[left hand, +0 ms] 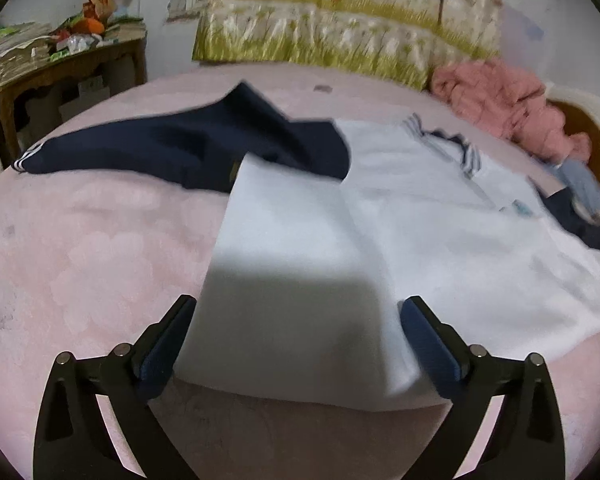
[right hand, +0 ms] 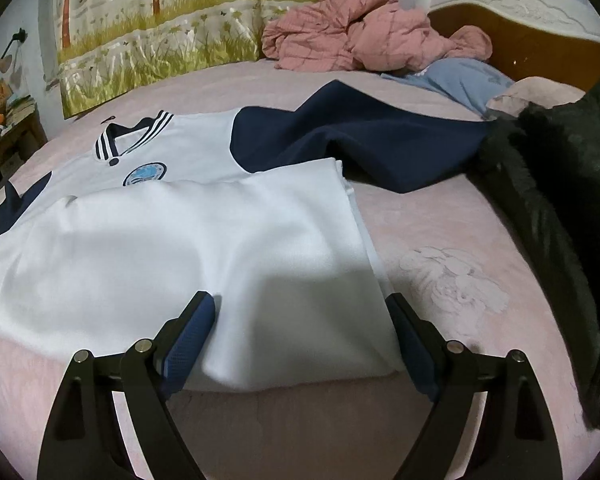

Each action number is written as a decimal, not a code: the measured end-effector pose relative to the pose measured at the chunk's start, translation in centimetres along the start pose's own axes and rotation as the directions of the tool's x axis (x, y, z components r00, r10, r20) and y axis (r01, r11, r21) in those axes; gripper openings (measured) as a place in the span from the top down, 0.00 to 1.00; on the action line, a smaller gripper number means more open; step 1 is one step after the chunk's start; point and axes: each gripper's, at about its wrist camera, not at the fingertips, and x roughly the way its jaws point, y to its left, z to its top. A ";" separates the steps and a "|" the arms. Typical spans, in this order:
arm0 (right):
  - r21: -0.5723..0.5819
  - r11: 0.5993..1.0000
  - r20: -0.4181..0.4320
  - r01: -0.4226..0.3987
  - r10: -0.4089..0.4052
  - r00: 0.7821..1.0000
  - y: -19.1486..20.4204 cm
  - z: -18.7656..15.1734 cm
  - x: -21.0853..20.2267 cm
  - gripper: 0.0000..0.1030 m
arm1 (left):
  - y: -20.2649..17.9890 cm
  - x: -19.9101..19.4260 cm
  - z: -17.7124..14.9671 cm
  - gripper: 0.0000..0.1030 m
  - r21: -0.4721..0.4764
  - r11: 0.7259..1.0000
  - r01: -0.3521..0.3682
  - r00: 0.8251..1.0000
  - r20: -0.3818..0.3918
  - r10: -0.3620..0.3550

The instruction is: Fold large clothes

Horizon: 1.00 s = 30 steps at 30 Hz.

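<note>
Left to right. Navy left sleeve [left hand: 148,148] lies spread out flat across the pink bedsheet [left hand: 80,264], striped cuff at its far end. My left gripper [left hand: 296,332] hangs over the near hem of the white shirt [left hand: 440,232], jaws spread wide, cloth lying between them but the pads not pressing on it, so nothing is held. The shirt lies face up mid-bed, striped collar [right hand: 132,136] and round badge [right hand: 145,174] away from me, lower body doubled up into a folded panel [right hand: 204,240]. My right gripper [right hand: 302,330] is also wide apart over the panel's near right corner, no grip. Navy right sleeve [right hand: 340,140] sprawls off to the right, a black fluffy garment [right hand: 560,208] beyond it.

Handling, my guess: light, soft knit, limp, slightly slick, will sag and slide if pinched at one point. Best holds: sleeve at the shoulder seam and cuff, pinching both layers at the edge.
</note>
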 end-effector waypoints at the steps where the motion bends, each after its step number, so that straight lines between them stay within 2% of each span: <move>1: 0.000 1.000 0.019 0.001 -0.001 1.000 -0.1 -0.1 -0.4 0.15 | 0.2 -0.9 -0.1 0.04 0.001 0.997 0.081 0.996 0.047 -0.081; 2: -0.003 1.000 0.045 0.000 0.000 0.999 0.0 -0.1 -0.9 0.15 | 0.6 -1.7 -0.1 0.04 0.000 0.986 0.169 0.982 0.089 -0.168; 3: -0.020 1.000 0.085 -0.011 0.013 0.996 0.3 -0.3 -1.8 0.15 | 1.0 -2.5 -0.1 0.04 -0.004 0.977 0.214 0.969 0.131 -0.212; 7: -0.111 0.994 0.204 0.001 0.022 0.979 2.2 -1.0 -4.4 0.15 | -0.1 -4.2 -0.6 0.04 0.056 0.983 0.174 0.961 0.209 -0.182; 11: -0.166 0.984 0.287 0.062 -0.012 0.958 3.8 -1.5 -6.2 0.15 | -2.1 -7.2 -1.8 0.01 0.150 0.986 0.078 0.929 0.348 -0.127; 12: -0.172 0.982 0.309 0.075 -0.019 0.951 4.0 -1.7 -6.6 0.15 | -2.2 -7.7 -2.0 0.00 0.152 0.987 0.052 0.921 0.374 -0.106; 15: -0.161 0.984 0.370 0.074 -0.009 0.929 3.8 -1.9 -8.0 0.11 | -1.7 -8.6 -2.1 0.00 0.091 0.993 -0.068 0.899 0.437 0.021; 17: -0.149 0.987 0.391 0.064 0.000 0.920 3.5 -2.0 -8.5 0.00 | -1.1 -9.2 -2.2 0.00 0.070 0.996 -0.059 0.885 0.466 0.020; 21: -0.132 0.990 0.385 0.045 0.010 0.923 3.1 -1.8 -8.5 0.00 | -1.0 -8.7 -1.5 0.00 0.066 0.996 -0.066 0.891 0.452 0.030; 22: -0.129 0.991 0.386 0.043 0.010 0.922 3.0 -1.8 -8.4 0.00 | -1.4 -9.3 -1.6 0.00 0.061 0.994 -0.095 0.882 0.467 0.055; 23: -0.127 0.991 0.389 0.041 0.011 0.921 2.9 -1.8 -8.5 0.00 | -1.9 -10.4 -1.8 0.00 0.049 0.991 -0.128 0.861 0.501 0.086; 24: -0.127 0.991 0.394 0.042 0.012 0.919 2.9 -1.8 -8.6 0.00 | -2.3 -11.6 -2.0 0.00 0.039 0.991 -0.130 0.840 0.534 0.089; 25: -0.130 0.991 0.396 0.043 0.012 0.918 3.0 -1.8 -8.7 0.00 | -2.8 -12.6 -2.2 0.00 0.035 0.993 -0.111 0.834 0.547 0.074; 27: -0.153 0.987 0.398 0.040 0.025 0.917 3.3 -1.5 -9.3 0.00 | -3.8 -14.4 -1.9 0.00 0.026 0.999 -0.040 0.834 0.552 0.019; 28: -0.151 0.988 0.408 0.025 0.039 0.912 3.3 -1.0 -9.9 0.00 | -4.7 -15.5 -1.4 0.00 0.036 0.999 -0.026 0.826 0.563 0.002; 30: -0.059 0.996 0.472 -0.061 0.082 0.878 2.5 1.1 -12.9 0.00 | -6.5 -17.3 -0.1 0.00 0.083 0.996 -0.041 0.801 0.599 -0.017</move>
